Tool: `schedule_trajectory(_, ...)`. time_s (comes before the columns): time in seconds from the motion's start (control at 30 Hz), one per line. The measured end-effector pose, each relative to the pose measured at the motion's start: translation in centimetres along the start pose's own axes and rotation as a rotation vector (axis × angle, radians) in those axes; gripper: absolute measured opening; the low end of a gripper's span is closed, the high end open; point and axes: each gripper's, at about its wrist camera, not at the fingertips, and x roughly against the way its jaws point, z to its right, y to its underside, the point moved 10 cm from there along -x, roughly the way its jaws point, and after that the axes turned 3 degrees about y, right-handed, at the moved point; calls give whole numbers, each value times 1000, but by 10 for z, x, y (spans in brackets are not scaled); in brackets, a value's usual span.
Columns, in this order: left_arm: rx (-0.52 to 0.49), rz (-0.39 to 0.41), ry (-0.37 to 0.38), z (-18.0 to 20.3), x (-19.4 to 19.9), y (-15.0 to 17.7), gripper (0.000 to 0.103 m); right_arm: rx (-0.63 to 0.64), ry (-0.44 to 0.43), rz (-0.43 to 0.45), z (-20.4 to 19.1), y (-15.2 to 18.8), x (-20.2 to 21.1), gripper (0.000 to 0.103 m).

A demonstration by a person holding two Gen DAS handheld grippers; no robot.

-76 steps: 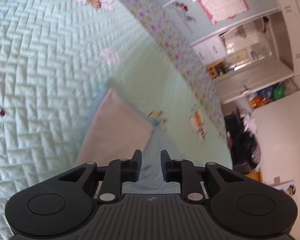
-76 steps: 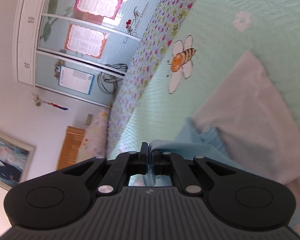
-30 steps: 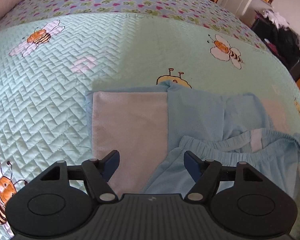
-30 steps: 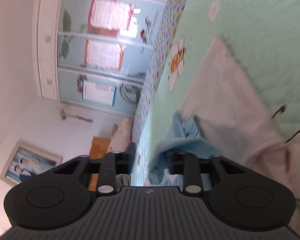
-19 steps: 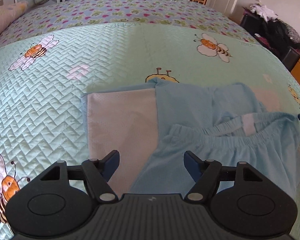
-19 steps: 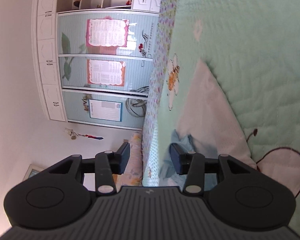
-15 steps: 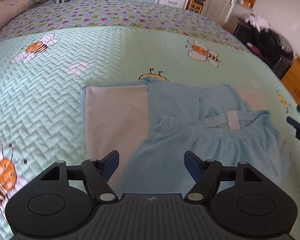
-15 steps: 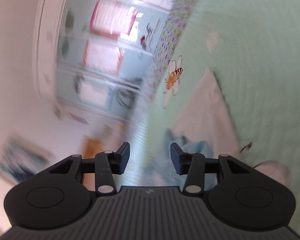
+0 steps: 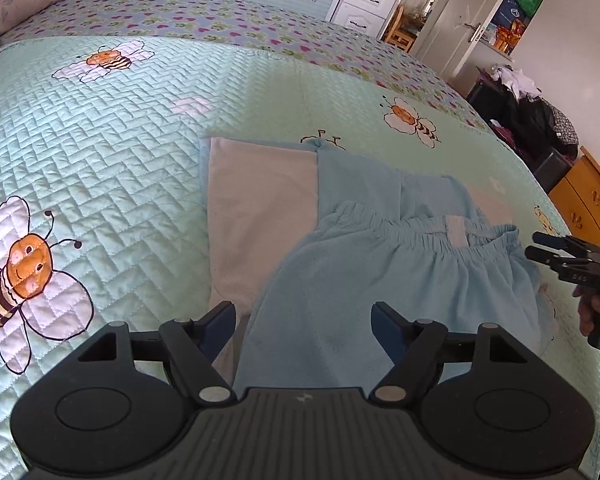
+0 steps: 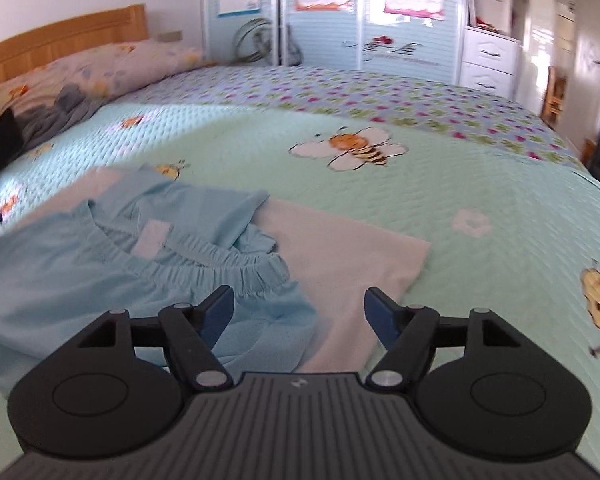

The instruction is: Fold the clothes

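The bed (image 9: pixel 100 152), under a pale green quilted cover with stitched bees, carries the clothes near its middle; on it lies a light blue garment (image 9: pixel 340 304), folded over on itself, with a pale pinkish-white panel (image 9: pixel 256 200) showing flat along one side and a gathered elastic waistband (image 9: pixel 432 240) with a small white label lying across the top layer; from the right wrist view the same waistband (image 10: pixel 220 260) puckers and the layer beneath it rumples at the edge. By the look of it the cloth is thin, soft and light; it should drape and slide over the quilt rather than hold a crease, so a single pinch would likely drag one layer off another. The waistband, being thicker, seems the surest place to take hold, or the two corners of a flat edge at once. The left hand-held gripper (image 9: pixel 303 320) hangs just above the near edge of the blue cloth, its fingers spread wide with nothing between them; the right hand-held gripper (image 10: pixel 299 312) hangs over the far side, likewise wide apart and holding nothing.
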Motion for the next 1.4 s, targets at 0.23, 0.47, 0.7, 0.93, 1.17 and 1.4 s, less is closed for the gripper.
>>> schedule_trajectory(0.23,29,5,6,-7,0,5,78,61,-85,-50,-19,12,-25,69)
schedule_trajectory(0.47,37,15,10,-8,-1,1,79,94,-102,-39,-32,15,-27,5)
schedule_trajectory(0.7,14,30,29,2,0,-8,80,120,-47,126,-43,-13,24,4)
schedule_trajectory(0.93,-56,38,95,14,-12,-22,80,230,-57,238,-77,-51,77,4)
schedule_trajectory(1.17,-273,39,119,26,-33,-56,80,281,-75,307,-96,-52,129,4)
schedule_trajectory(1.4,-422,79,169,41,-50,-75,80,236,-74,352,-91,-35,155,4)
